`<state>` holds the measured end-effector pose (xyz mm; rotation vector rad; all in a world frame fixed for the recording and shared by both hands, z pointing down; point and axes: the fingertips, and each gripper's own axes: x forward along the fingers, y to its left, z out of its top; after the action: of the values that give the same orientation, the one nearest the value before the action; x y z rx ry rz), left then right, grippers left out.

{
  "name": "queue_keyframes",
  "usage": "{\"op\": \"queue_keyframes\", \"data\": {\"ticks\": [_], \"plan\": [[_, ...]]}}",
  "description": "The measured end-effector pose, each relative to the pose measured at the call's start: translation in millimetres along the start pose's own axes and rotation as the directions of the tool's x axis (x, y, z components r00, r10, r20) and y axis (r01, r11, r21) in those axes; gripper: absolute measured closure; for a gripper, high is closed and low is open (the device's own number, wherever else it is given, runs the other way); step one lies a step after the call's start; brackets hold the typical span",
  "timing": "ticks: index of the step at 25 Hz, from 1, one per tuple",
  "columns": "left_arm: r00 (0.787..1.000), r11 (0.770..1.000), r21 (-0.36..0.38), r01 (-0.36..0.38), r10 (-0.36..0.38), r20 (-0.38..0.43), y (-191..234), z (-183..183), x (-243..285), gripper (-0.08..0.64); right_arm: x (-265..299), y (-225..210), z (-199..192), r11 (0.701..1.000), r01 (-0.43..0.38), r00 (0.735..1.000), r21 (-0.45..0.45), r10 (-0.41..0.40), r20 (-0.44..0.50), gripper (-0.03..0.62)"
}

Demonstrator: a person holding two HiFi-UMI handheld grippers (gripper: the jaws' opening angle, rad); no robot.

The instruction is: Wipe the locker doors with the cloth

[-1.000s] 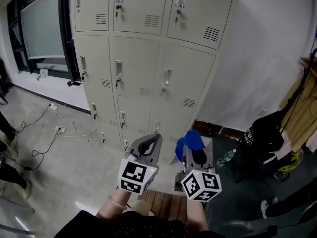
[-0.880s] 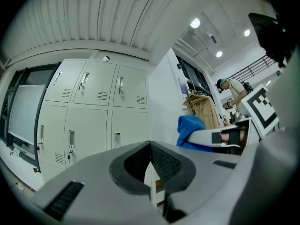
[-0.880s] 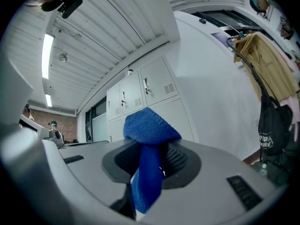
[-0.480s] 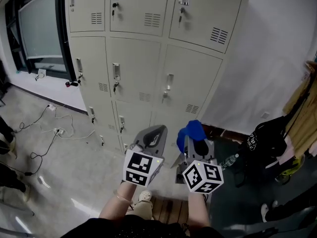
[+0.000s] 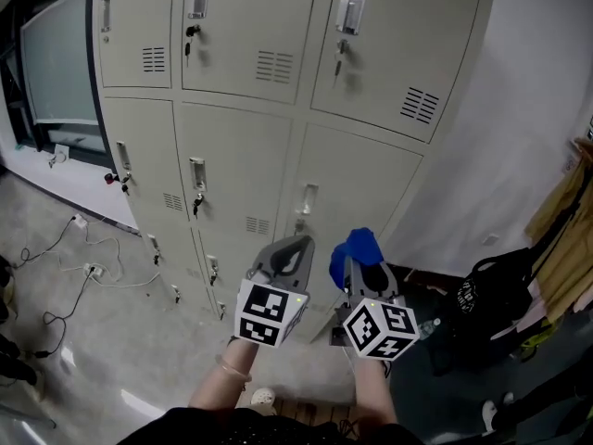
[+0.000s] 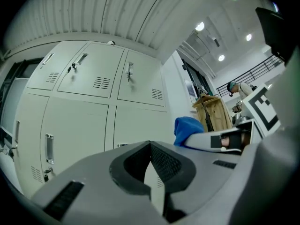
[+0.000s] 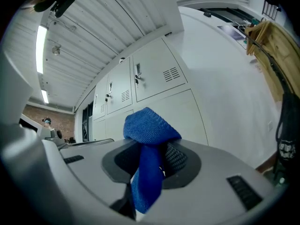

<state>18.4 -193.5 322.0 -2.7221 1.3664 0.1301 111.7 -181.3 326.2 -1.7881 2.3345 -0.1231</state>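
Right gripper (image 7: pixel 151 150) jaws squeezed tight on the blue cloth (image 7: pixel 150 125). One bunch of cloth puffed up past the tips, one strip hanging down between them. Left gripper (image 6: pixel 150 143) jaws closed tip to tip, with nothing in between. Both grippers held up side by side near the person, the left one just left of the right one. Cloth and grippers apart from the doors.

Farther off, tall pale grey lockers (image 5: pixel 243 146) in rows. On each locker door (image 5: pixel 398 54), a shiny handle (image 5: pixel 349 6) and little air slots. To the right, a white wall (image 5: pixel 519 109) and, low down, a black bag (image 5: pixel 489 281). To the left, a grey floor (image 5: pixel 83 341) with thin cables (image 5: pixel 88 248) and a big window (image 5: pixel 56 63).
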Motion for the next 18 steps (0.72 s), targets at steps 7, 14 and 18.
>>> {"op": "queue_keyframes", "data": {"ticks": [7,14,18], "plan": [[0.999,0.999,0.034,-0.026,0.025,0.032,60.4,26.3,40.0,0.554,90.2,10.4,24.3,0.995,-0.081,0.997,0.053,0.08,0.012,0.497],[0.995,0.992,0.107,-0.066,0.058,0.076,101.9,54.8,52.0,0.554,168.1,58.2,61.5,0.976,-0.215,0.975,0.032,0.212,0.06,0.497],[0.991,0.989,0.101,-0.104,0.094,0.098,121.4,65.2,50.7,0.554,185.0,80.4,69.6,0.963,-0.27,0.961,0.01,0.269,0.066,0.497]]}}
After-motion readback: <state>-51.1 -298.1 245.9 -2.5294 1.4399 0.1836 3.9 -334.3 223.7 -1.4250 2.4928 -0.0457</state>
